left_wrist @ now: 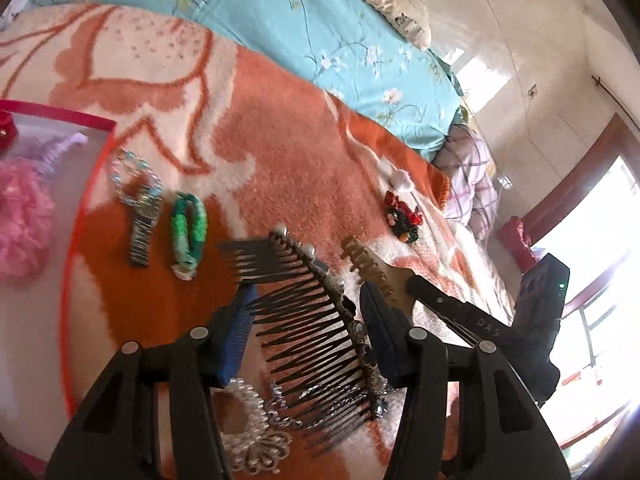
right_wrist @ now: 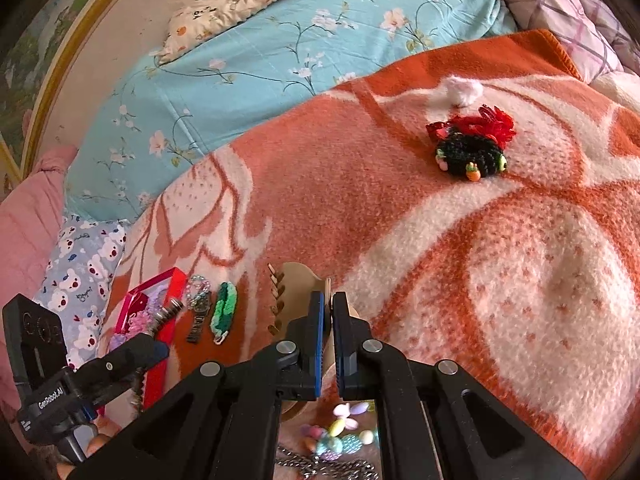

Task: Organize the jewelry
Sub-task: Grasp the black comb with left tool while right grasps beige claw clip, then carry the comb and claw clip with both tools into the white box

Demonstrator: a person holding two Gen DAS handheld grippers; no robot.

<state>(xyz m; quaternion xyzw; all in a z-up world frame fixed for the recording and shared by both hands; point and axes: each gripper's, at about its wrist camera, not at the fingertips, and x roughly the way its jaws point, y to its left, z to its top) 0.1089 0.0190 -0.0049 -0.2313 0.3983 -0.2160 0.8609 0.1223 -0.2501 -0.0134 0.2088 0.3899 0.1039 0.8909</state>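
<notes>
My left gripper (left_wrist: 308,328) is open around a black jewelled hair comb (left_wrist: 316,320) that spans the gap between its blue pads; I cannot tell whether the pads touch it. My right gripper (right_wrist: 328,312) is shut on a tan claw hair clip (right_wrist: 288,296) and also shows in the left wrist view (left_wrist: 404,280) with the clip (left_wrist: 368,264). A red tray (left_wrist: 100,160) at the left holds pink and purple hair ties (left_wrist: 24,208). A beaded bracelet (left_wrist: 132,172), a metal watch (left_wrist: 146,216) and a green hair tie (left_wrist: 188,228) lie beside it.
All lies on an orange and white blanket (right_wrist: 480,260) over a blue floral sheet (right_wrist: 280,52). A black and red scrunchie pile (right_wrist: 472,144) and a white pom-pom (right_wrist: 460,90) lie farther off. Pearl and silver pieces (left_wrist: 256,428) and pastel beads (right_wrist: 344,432) lie near.
</notes>
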